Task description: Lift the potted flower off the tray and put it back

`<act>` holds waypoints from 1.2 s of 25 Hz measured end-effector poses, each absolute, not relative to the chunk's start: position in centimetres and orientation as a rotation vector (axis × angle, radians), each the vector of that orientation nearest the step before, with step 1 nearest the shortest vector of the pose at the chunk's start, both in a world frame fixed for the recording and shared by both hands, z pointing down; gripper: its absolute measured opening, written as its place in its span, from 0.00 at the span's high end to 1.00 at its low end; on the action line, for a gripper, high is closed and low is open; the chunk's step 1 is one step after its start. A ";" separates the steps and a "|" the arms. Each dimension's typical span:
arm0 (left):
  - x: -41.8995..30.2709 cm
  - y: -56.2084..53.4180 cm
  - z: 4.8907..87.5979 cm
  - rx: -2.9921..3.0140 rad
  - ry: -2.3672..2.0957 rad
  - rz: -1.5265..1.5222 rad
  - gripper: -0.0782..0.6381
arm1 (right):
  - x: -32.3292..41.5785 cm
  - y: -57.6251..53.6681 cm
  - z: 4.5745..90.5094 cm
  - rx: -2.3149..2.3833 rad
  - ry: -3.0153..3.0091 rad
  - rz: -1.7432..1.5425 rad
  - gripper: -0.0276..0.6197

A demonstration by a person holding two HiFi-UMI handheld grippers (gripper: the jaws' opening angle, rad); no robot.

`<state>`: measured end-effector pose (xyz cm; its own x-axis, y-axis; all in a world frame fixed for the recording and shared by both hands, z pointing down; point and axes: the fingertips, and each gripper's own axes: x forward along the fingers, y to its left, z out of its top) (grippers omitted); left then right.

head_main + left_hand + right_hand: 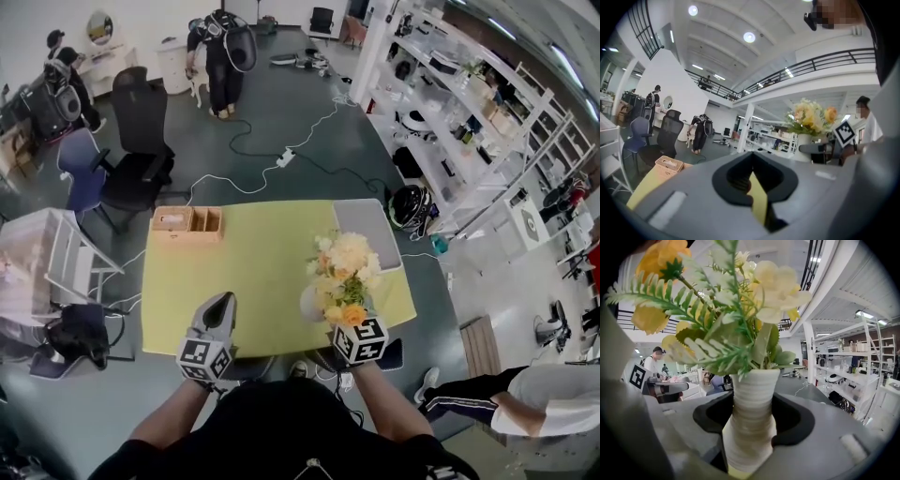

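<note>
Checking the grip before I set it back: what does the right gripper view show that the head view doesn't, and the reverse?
Right gripper view only: jaws of the right gripper pressing the ribbed neck of the potted flower. Head view only: the grey tray beyond the blooms and the wooden box. Both: the blooms above the right gripper, the left gripper apart from them.

Wooden box at yellow table far-left corner.
</note>
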<state>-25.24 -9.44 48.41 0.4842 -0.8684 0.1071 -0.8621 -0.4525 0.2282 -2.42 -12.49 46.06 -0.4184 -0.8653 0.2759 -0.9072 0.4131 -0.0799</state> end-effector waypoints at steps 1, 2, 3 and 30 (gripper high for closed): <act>-25.2 -9.5 48.5 2.478 -1.480 -0.037 0.88 | -2.1 -12.8 46.1 1.577 -2.470 0.319 0.56; -25.2 -9.7 48.6 2.475 -1.482 -0.036 0.88 | -1.7 -13.3 46.2 1.583 -2.467 0.315 0.56; -25.1 -9.9 48.6 2.473 -1.485 -0.034 0.88 | -1.2 -13.8 46.1 1.590 -2.463 0.310 0.56; -19.4 -13.1 54.9 2.283 -1.624 0.132 0.88 | 20.2 -32.1 56.1 1.753 -2.285 0.243 0.56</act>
